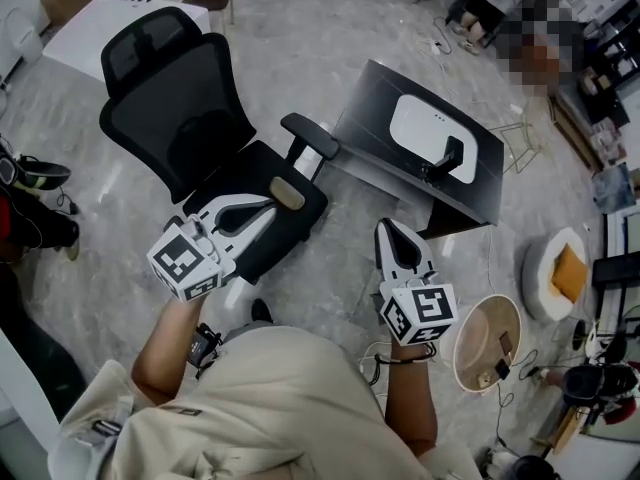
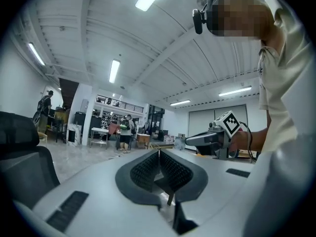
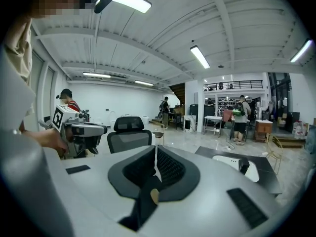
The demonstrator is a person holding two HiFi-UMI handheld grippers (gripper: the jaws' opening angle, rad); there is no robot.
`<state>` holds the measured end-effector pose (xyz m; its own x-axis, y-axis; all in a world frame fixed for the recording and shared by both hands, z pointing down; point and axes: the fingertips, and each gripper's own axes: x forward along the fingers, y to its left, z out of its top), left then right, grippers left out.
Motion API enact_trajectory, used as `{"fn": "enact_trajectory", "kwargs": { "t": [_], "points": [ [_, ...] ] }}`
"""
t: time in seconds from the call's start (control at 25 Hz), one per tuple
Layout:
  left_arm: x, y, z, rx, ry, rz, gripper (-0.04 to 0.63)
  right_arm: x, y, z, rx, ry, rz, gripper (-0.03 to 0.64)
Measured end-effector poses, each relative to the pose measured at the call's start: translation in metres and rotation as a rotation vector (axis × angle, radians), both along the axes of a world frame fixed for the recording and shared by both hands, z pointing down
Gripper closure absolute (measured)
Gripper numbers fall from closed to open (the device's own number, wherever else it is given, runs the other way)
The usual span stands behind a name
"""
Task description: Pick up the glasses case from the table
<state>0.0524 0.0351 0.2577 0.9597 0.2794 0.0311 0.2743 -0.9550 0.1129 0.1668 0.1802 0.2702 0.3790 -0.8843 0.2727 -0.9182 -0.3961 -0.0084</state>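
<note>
Both left gripper and right gripper have jaws together, empty.

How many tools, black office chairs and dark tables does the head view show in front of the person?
Tools: 2, left tool and right tool
Black chair: 1
Dark table: 1
Total: 4

The scene is lit brightly and evenly by ceiling strip lights. Only soft shadows are cast on the glossy floor. Strong barrel distortion and dark corner vignetting are seen in both gripper views. Slight glare is produced at the lamps.
</note>
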Motion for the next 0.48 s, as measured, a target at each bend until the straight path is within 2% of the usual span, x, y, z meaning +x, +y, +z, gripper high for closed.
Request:
{"fn": "enact_trajectory", "kwargs": {
  "t": [0.24, 0.48],
  "points": [
    [-0.011, -0.029, 0.011, -0.033, 0.01, -0.017, 0.571, -0.012, -0.031, 0.002, -0.031, 0.012, -0.023, 0.589],
    [-0.027, -0.06, 0.025, -0.066, 0.011, -0.083, 0.571, -0.015, -0.064, 0.016, -0.063, 0.003, -0.073, 0.589]
  ]
}}
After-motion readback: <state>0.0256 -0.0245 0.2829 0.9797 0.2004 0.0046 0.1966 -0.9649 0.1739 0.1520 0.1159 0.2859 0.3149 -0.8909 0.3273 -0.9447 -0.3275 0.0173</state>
